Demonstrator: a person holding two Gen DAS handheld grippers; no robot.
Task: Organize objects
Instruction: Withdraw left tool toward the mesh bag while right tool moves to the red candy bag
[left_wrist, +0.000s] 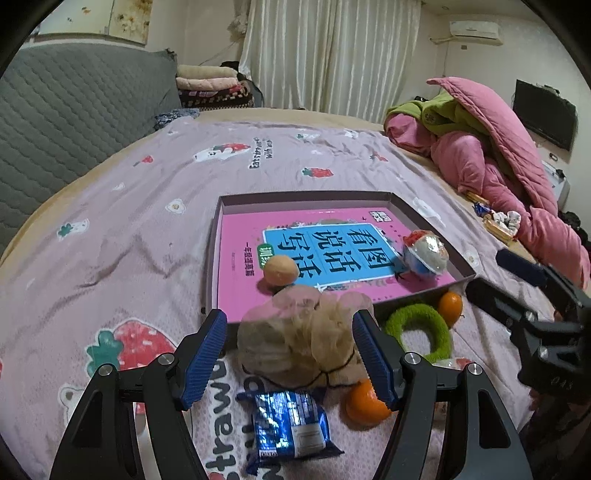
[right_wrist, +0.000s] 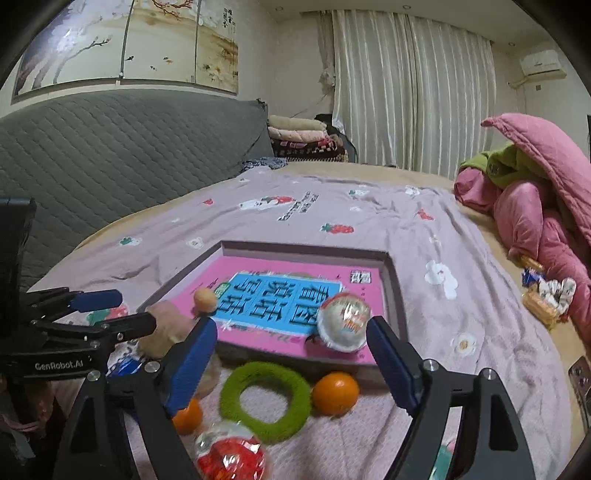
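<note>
On a bed spread with a strawberry-print sheet (left_wrist: 122, 229), two hand-held grippers hover over clutter bound for a shallow cardboard tray (left_wrist: 218, 236) at 12 o'clock. The tray is lined with a pink workbook (left_wrist: 240, 258), on which a tan ball (left_wrist: 281, 270) and a plastic capsule toy (right_wrist: 344, 320) already sit, judged to be sorted items. The left gripper (left_wrist: 290, 354) has its jaws apart on either side of a beige mesh pouch (left_wrist: 299, 339) without pressing it, apparently lined up for a pick. The right gripper (right_wrist: 291, 363) also stands wide and empty, its jaws framing the capsule toy in the tray.

Left outside, just beside the tray's near wall, lie a green fuzzy ring (right_wrist: 266, 400) and two oranges (right_wrist: 335, 393), with a blue snack packet (left_wrist: 291, 428) at 6 o'clock. The low wall must be cleared on any lift. Open sheet lies at 9 o'clock; a pink quilt (left_wrist: 517, 177) crowds 2 o'clock.
</note>
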